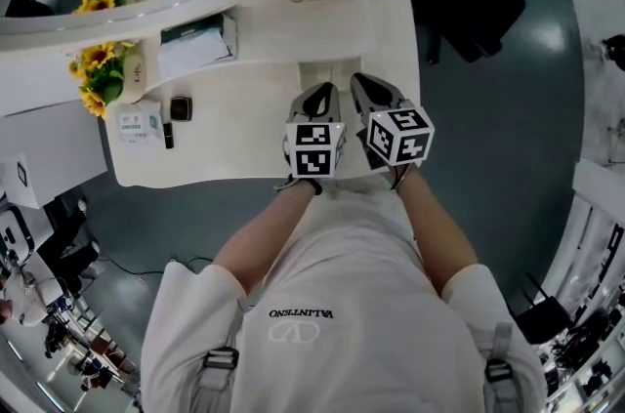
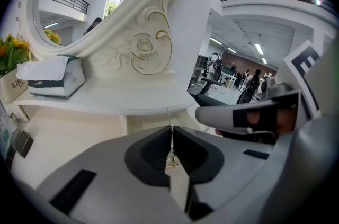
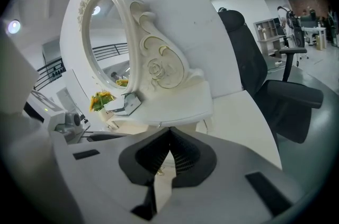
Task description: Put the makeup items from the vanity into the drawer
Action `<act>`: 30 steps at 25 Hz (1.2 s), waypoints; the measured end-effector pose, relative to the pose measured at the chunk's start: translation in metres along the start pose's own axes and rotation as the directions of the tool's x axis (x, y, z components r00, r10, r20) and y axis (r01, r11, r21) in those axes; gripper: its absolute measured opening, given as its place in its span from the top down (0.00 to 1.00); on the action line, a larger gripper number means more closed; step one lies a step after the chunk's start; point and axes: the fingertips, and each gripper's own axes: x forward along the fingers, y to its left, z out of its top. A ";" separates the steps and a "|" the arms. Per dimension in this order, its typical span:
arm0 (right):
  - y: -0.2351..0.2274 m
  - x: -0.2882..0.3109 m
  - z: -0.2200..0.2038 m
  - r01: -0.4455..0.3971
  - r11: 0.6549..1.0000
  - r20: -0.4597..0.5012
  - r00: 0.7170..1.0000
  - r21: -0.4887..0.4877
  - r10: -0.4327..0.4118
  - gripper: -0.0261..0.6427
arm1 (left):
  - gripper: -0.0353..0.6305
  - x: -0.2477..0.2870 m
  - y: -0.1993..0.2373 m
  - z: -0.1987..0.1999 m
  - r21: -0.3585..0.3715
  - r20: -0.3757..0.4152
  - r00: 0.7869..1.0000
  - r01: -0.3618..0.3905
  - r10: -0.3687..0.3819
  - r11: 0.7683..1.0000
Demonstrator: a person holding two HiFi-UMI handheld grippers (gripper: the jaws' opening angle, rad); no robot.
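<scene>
My left gripper (image 1: 320,95) and right gripper (image 1: 367,89) are both closed on nothing, at frame centre. The small black case (image 1: 180,107) and thin black tube (image 1: 168,136) lie at the left on the vanity (image 1: 244,147). They are probably light, rigid and slippery, so I would pinch their narrow sides.

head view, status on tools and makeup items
Left tool shut, empty; right tool shut, empty. Small black square compact untouched on white vanity top, left of both tools. Nothing blocking.
</scene>
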 end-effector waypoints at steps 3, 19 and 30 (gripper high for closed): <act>-0.002 0.000 0.001 -0.002 1.000 -0.002 1.000 0.000 0.002 0.94 | 0.92 0.004 0.000 -0.003 -0.005 -0.016 1.000 0.000 0.000 1.000; -0.004 0.003 -0.002 -0.004 1.000 -0.013 1.000 0.010 0.004 0.94 | 0.92 0.010 0.002 -0.009 -0.038 -0.046 0.999 0.003 -0.005 0.999; -0.004 0.005 -0.001 -0.003 1.000 -0.012 1.000 0.012 0.003 0.94 | 0.91 0.011 0.002 -0.009 -0.077 -0.070 0.997 0.030 -0.035 0.997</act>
